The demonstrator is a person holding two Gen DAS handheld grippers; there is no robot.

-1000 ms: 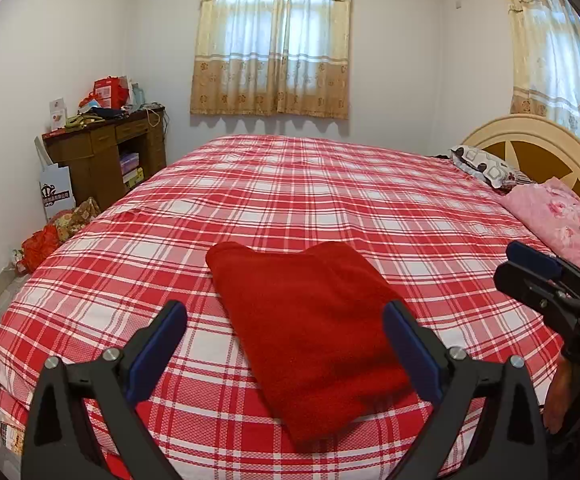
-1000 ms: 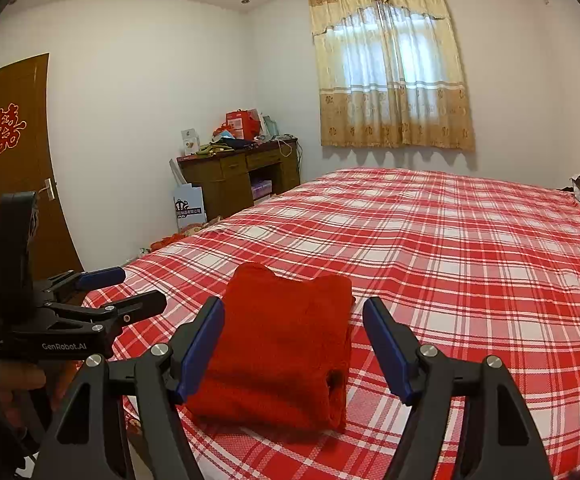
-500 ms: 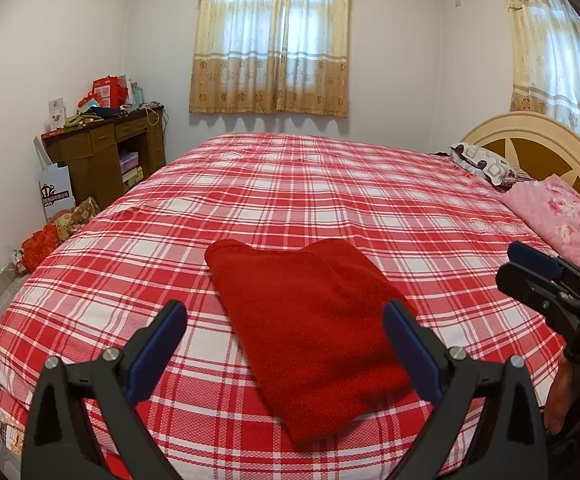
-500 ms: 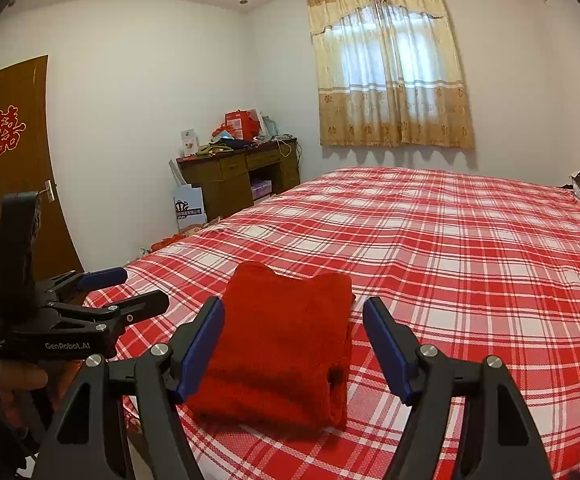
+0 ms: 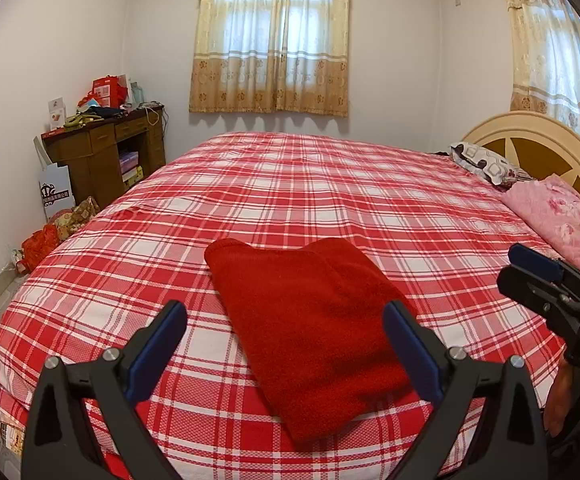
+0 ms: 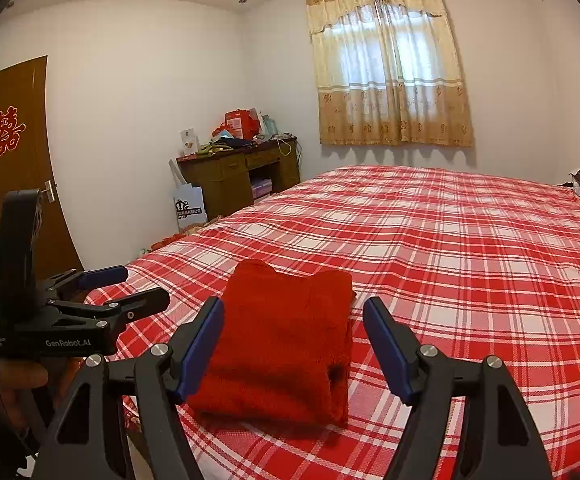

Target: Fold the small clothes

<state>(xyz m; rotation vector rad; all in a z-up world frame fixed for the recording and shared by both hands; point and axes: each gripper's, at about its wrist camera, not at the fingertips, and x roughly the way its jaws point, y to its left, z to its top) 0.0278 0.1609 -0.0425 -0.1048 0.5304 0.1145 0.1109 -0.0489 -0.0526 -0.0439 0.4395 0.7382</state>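
Our one red garment (image 5: 314, 328) lies folded in a thick rectangle near the foot edge of the checked bed (image 5: 330, 184), unmoved over the last second, which we read as the fold finished. Our two grippers hang back from it: the left gripper (image 5: 285, 336) and the right gripper (image 6: 294, 340) both have fingers spread wide and hold nothing. Two pillows (image 5: 558, 216) rest by the headboard; one desk (image 5: 105, 152) stands at the wall.
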